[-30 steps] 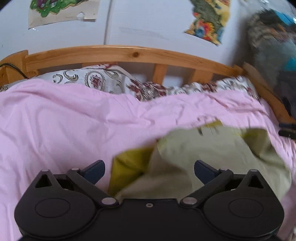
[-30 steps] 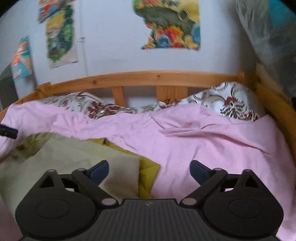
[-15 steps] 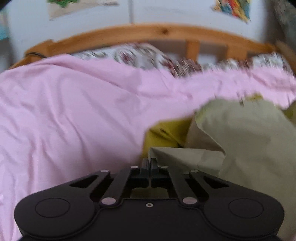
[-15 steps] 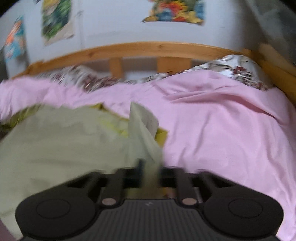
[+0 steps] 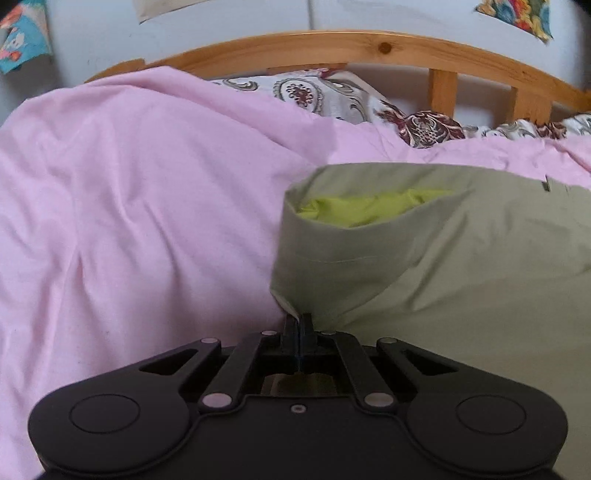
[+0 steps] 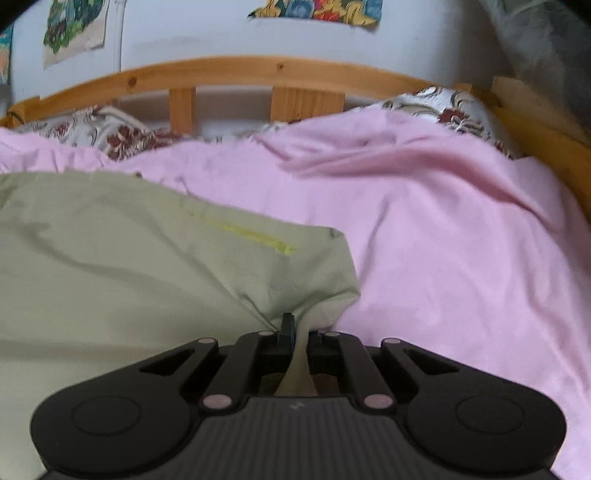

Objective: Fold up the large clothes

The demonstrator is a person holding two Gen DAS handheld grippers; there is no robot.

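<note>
- The garment (image 5: pixel 461 266), pale olive with a bright yellow-green lining showing at a fold, lies on the pink sheet (image 5: pixel 129 206) of a bed.
- In the left wrist view the cloth spreads ahead and to the right of the left gripper (image 5: pixel 297 325); its near left corner runs straight into the fingertips.
- The left gripper is clamped tight on that corner, with only a thin edge of fabric between the closed fingers.
- In the right wrist view the garment (image 6: pixel 147 258) fills the left half of the frame, ahead and to the left of the right gripper (image 6: pixel 300 332).
- The right gripper pinches the near right corner; a bunched strip of cloth passes between the fingers and down toward the gripper body.
- Beyond the garment the sheet runs up to patterned pillows (image 6: pixel 110 133) and a wooden headboard (image 6: pixel 258 74).
- Pictures (image 6: pixel 74 29) hang on the wall behind.
</note>
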